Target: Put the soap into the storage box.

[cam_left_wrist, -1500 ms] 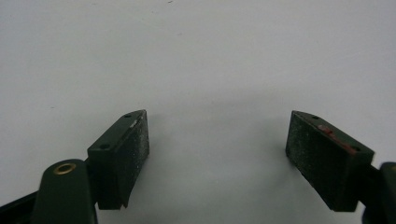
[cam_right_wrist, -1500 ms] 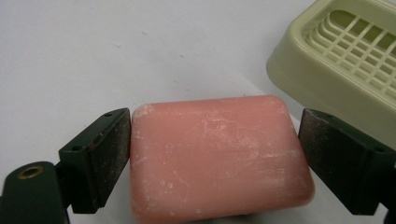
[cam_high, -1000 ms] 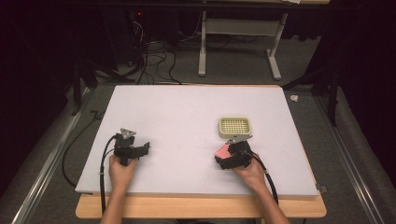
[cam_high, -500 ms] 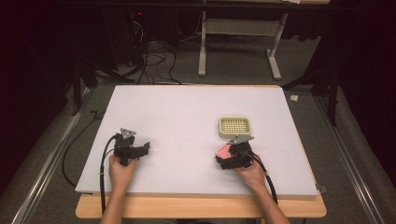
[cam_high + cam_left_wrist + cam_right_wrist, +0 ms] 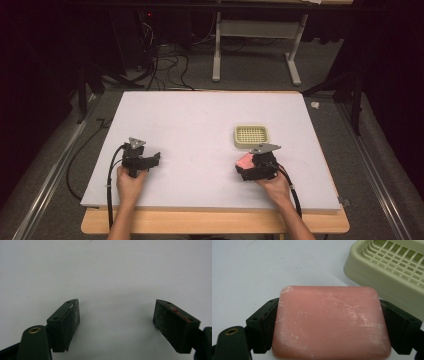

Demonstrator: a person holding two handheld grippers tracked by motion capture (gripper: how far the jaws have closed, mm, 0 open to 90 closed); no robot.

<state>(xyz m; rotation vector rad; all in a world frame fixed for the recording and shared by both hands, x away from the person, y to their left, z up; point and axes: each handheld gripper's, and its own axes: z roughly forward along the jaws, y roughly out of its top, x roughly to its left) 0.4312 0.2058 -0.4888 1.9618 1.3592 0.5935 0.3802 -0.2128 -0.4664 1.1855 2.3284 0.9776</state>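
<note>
1. The right gripper (image 5: pixel 329 327) clasps the pink soap bar (image 5: pixel 331 325) across its width, one pad on each short side, the bar's top face bare between them. For a clean carry I judge the squeeze should stay even: a soap bar is slick and could slide out forward.
2. Just past the fingertips and off to their right stands the pale green soap dish (image 5: pixel 387 272), its slatted grid open and free. The likely step is to lift the bar, bring it level over the grid and lower it flat before letting go.
3. The left gripper (image 5: pixel 116 322) rests on the white table (image 5: pixel 200 120) with its jaws spread wide, nothing between them.
4. Against the earlier frames, the right gripper has crept slightly nearer the dish with the bar; the left one has stayed put.
</note>
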